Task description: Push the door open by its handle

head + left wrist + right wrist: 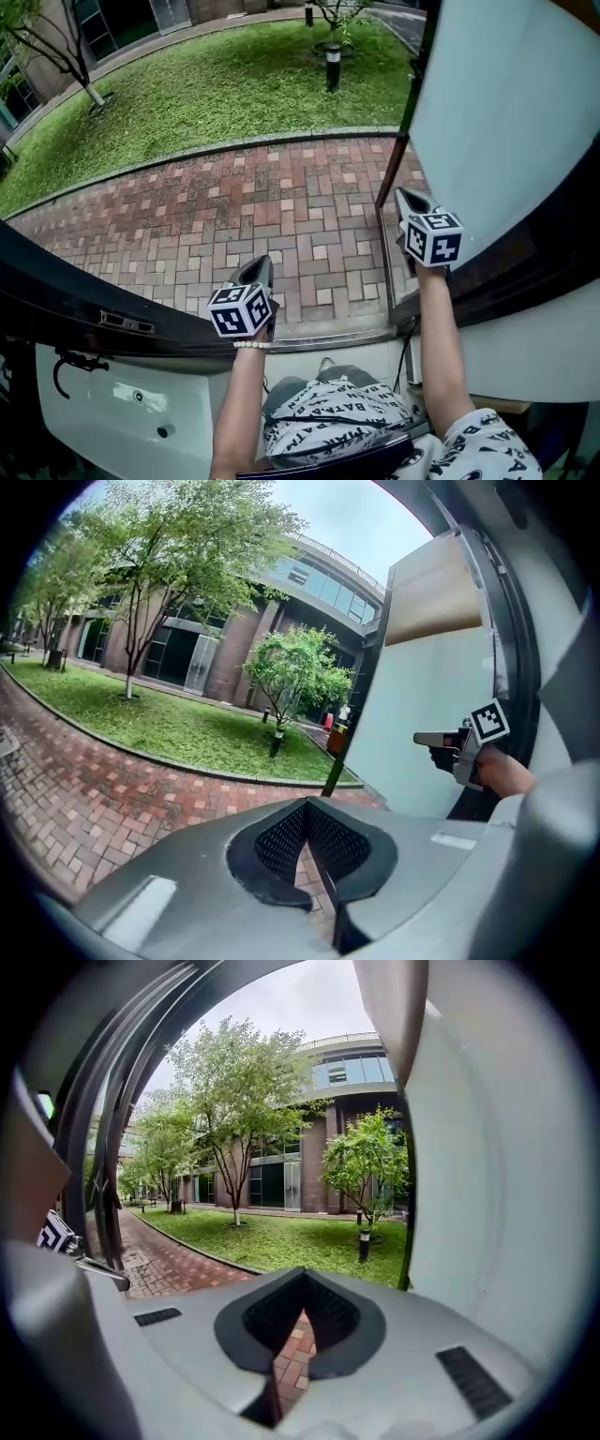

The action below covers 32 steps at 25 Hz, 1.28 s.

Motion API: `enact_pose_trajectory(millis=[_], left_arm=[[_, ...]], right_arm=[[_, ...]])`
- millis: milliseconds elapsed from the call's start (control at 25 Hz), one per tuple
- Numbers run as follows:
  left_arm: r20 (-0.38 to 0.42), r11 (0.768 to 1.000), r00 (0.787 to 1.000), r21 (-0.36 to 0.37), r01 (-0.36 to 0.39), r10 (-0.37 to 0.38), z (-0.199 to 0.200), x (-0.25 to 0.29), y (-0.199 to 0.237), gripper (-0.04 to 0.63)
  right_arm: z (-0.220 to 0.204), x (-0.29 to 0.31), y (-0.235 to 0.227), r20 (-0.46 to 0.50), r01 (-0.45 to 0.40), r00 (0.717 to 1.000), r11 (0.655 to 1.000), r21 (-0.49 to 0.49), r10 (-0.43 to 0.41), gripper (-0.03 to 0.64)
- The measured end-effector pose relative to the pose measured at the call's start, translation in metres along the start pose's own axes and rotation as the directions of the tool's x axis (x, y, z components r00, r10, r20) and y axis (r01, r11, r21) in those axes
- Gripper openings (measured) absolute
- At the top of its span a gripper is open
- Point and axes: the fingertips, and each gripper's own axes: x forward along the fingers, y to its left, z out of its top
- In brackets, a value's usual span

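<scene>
The door [506, 112], a white frosted panel in a dark frame, stands swung outward at the right, with its handle not visible. My right gripper [405, 197] is raised beside the door's inner edge, jaws shut on nothing. In the right gripper view the door [487, 1176] fills the right side and the right gripper [302, 1274] points out at the garden. My left gripper [255, 270] is held lower at centre over the threshold, also shut and empty. The left gripper [307, 803] looks outdoors, with the door [422, 714] and the right gripper [441, 738] on its right.
Outside lie a red brick path [234, 216], a lawn [216, 84] with a short lamp post [332, 66], and trees. A dark frame with a latch plate [127, 322] crosses the lower left. Below it, a black lever [70, 361] sits on a white panel.
</scene>
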Motion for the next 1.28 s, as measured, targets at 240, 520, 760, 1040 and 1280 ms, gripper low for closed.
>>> enact_pose_trajectory(millis=[240, 520, 760, 1040, 1280], left_arm=[[-0.007, 1.0, 1.0, -0.007, 0.027, -0.028, -0.04, -0.057, -0.011, -0.015], [-0.028, 0.998, 0.997, -0.003, 0.065, -0.065, -0.106, -0.148, -0.023, -0.015], [-0.06, 0.996, 0.995, -0.019, 0.084, -0.085, -0.156, -0.225, -0.034, -0.015], [-0.047, 0.996, 0.994, -0.011, 0.094, -0.095, -0.175, -0.282, -0.048, -0.015], [-0.026, 0.995, 0.995, 0.018, 0.096, -0.096, -0.201, -0.319, -0.078, -0.014]], right_arm=[[-0.015, -0.069, 0.058, 0.01, -0.009, 1.0, 0.998, -0.069, 0.009, -0.002], [-0.07, -0.158, 0.148, -0.025, -0.049, 0.999, 0.997, -0.059, 0.047, -0.002], [-0.116, -0.237, 0.213, -0.072, -0.075, 0.995, 0.997, -0.025, 0.073, -0.002], [-0.133, -0.292, 0.252, -0.078, -0.089, 0.993, 0.996, -0.026, 0.087, -0.002], [-0.169, -0.342, 0.264, -0.088, -0.104, 0.991, 0.994, -0.011, 0.103, -0.002]])
